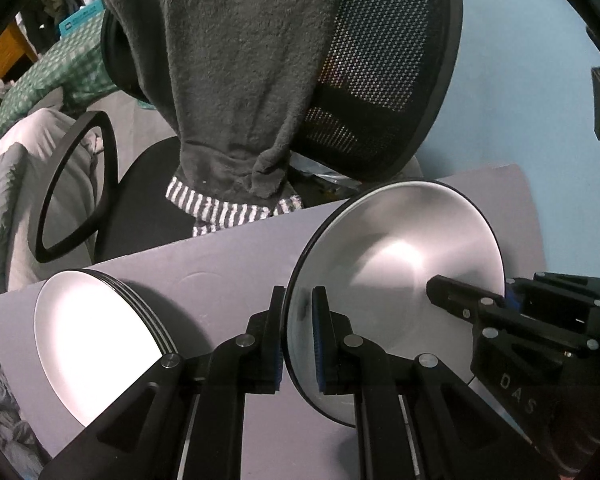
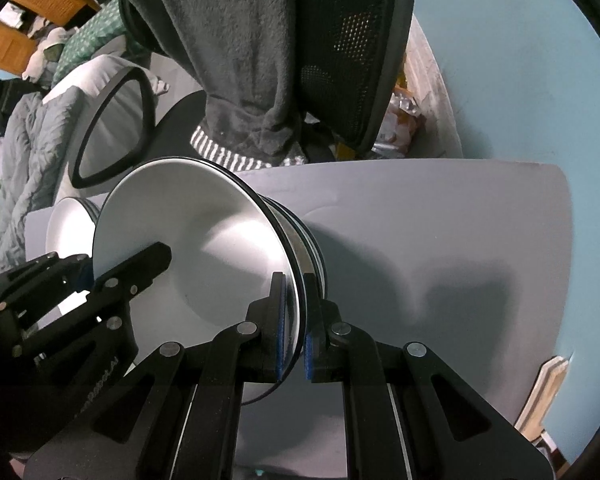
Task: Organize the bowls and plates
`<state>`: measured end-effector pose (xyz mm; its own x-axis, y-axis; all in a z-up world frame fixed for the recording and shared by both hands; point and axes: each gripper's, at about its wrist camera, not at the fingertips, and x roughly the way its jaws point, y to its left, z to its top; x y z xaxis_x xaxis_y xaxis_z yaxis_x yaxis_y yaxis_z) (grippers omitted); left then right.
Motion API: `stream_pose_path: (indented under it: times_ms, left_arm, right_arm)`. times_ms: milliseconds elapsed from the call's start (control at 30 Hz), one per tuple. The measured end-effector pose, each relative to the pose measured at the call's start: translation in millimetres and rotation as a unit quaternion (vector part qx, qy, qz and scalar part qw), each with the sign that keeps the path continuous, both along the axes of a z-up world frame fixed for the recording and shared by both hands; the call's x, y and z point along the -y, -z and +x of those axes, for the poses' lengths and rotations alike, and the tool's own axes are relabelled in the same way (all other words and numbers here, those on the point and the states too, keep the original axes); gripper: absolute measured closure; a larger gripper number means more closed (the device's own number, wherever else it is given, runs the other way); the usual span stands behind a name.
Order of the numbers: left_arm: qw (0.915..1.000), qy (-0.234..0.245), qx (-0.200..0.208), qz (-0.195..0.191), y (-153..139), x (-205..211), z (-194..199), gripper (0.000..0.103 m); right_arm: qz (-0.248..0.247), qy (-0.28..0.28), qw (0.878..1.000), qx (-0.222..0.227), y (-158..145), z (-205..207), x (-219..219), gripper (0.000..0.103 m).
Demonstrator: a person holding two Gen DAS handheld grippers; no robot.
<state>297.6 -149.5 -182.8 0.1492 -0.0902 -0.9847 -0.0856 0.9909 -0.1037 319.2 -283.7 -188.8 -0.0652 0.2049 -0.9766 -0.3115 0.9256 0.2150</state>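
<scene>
Both grippers hold one bowl (image 1: pixel 404 264) with a white inside and a thin dark rim, just above the grey table (image 1: pixel 220 264). My left gripper (image 1: pixel 298 294) is shut on its left rim, one pad inside and one outside. My right gripper (image 2: pixel 294 280) is shut on the opposite rim of the bowl (image 2: pixel 220 248). Under it, more nested bowls (image 2: pixel 312 240) show as shiny bands; I cannot tell whether the held bowl touches them. A stack of white plates (image 1: pixel 96 340) lies to the left on the table.
An office chair (image 1: pixel 400 80) draped with a grey garment (image 1: pixel 240 80) stands just behind the table's far edge. Rumpled bedding (image 1: pixel 4 208) fills the left side. The right part of the table (image 2: pixel 440 220) is bare, with a blue wall (image 2: pixel 520 80) behind.
</scene>
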Motion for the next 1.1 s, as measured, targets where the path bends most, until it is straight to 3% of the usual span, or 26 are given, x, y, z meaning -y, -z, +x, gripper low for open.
stream_pose_path:
  times_ms: [133,467,633,733,833,1100]
  left_arm:
    - [0.9998,0.001,-0.018,0.000,10.2,-1.1,-1.3,0.093]
    - [0.9998,0.002,-0.017,-0.010,11.3,-2.9,-0.9,0.093]
    - [0.9998,0.000,-0.014,-0.012,7.0,-5.7,-2.3,0.091]
    - [0.9998,0.003,-0.009,-0.017,0.4,-7.3,-4.6,0.091]
    - [0.9998,0.005,0.000,-0.020,-6.6,-9.8,-7.8,0.091]
    - [0.9994,0.004,0.026,-0.024,-30.7,-16.3,-22.5,0.083]
  right_arm:
    - [-0.006,0.000,1.000,-0.013,5.4,1.4,0.2,0.095]
    - [0.003,0.005,1.000,-0.027,5.5,2.2,1.7,0.094]
    - [0.002,0.008,1.000,-0.025,0.6,0.3,0.7,0.089]
    - [0.002,0.008,1.000,-0.014,-6.9,-1.2,1.2,0.087]
    - [0.003,0.010,1.000,0.006,-17.1,-3.1,3.7,0.078]
    - [-0.002,0.012,0.998,0.057,-46.6,-7.4,5.0,0.073]
